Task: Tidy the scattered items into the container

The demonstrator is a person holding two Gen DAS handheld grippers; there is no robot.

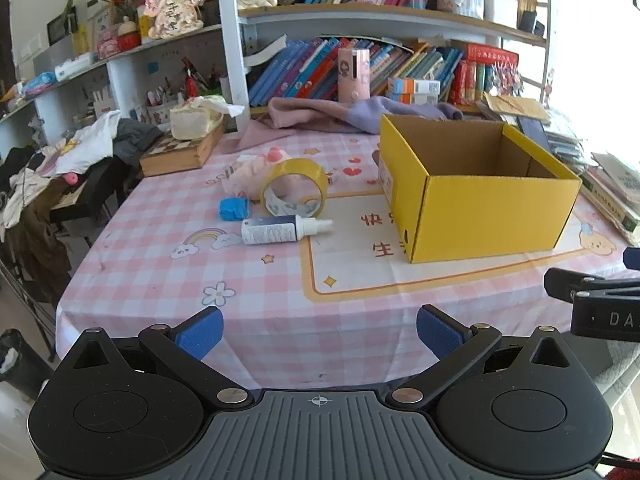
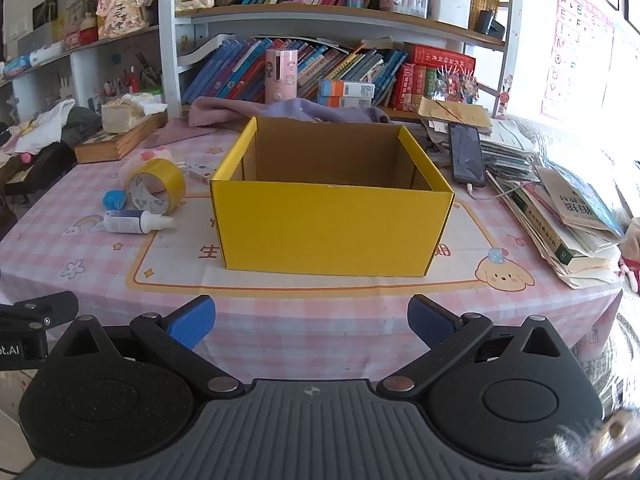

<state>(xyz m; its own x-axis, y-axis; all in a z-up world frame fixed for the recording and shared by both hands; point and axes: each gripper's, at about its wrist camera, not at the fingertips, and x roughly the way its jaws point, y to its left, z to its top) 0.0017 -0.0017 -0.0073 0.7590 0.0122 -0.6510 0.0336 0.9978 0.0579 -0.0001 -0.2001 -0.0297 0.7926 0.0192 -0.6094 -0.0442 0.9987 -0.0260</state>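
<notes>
Crowded bookshelves [image 2: 320, 8] behind, pink checked tablecloth [image 2: 304, 320], bright daylight at right

Your right gripper [image 2: 311, 322] hangs over the table's near edge, blue pads spread wide and empty. Dead ahead sits the yellow box [image 2: 332, 226], open-topped. Left of it: the tape roll [image 2: 157, 186] on edge, a blue clip [image 2: 114, 199] beside it, the spray bottle [image 2: 138, 222] lying flat in front.

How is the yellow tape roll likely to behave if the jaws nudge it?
The tape roll stands on its edge, so a nudge would probably roll or topple it. Its hollow core suggests lightness. The spray bottle lying close in front might block it.
</notes>
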